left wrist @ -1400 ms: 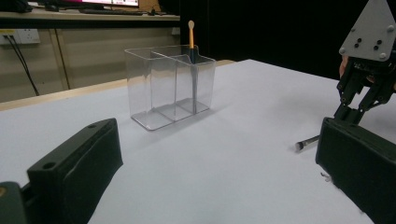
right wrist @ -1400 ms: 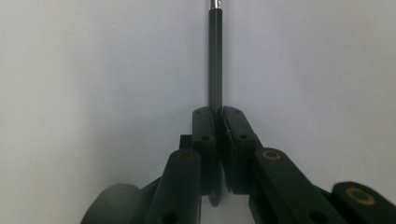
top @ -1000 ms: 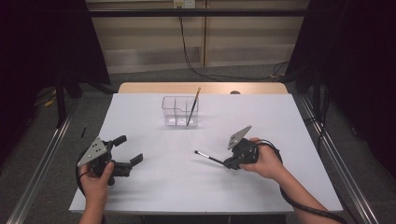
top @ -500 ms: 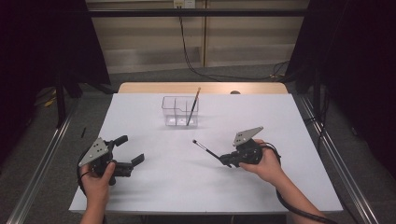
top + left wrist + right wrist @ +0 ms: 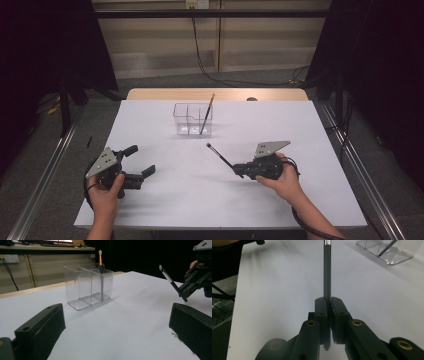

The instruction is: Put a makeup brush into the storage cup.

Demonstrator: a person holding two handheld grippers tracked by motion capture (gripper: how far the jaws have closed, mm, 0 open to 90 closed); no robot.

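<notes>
Fingers of the right gripper (image 5: 239, 171) are pinching a black makeup brush (image 5: 220, 157) by its handle end, holding it above the table (image 5: 300, 130), tip angling toward the clear divided organizer (image 5: 192, 120), probably for dropping in beside the orange-handled brush (image 5: 206, 113); left gripper (image 5: 140, 162) is waiting with fingers spread

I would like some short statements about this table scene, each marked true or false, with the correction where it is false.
1. The right gripper is shut on a thin black brush. True.
2. The left gripper holds a brush. False: its jaws are open and hold nothing.
3. A brush with an orange handle stands in the clear plastic divided container. True.
4. The clear container lies tipped on its side. False: it stands upright on the white table.
</notes>
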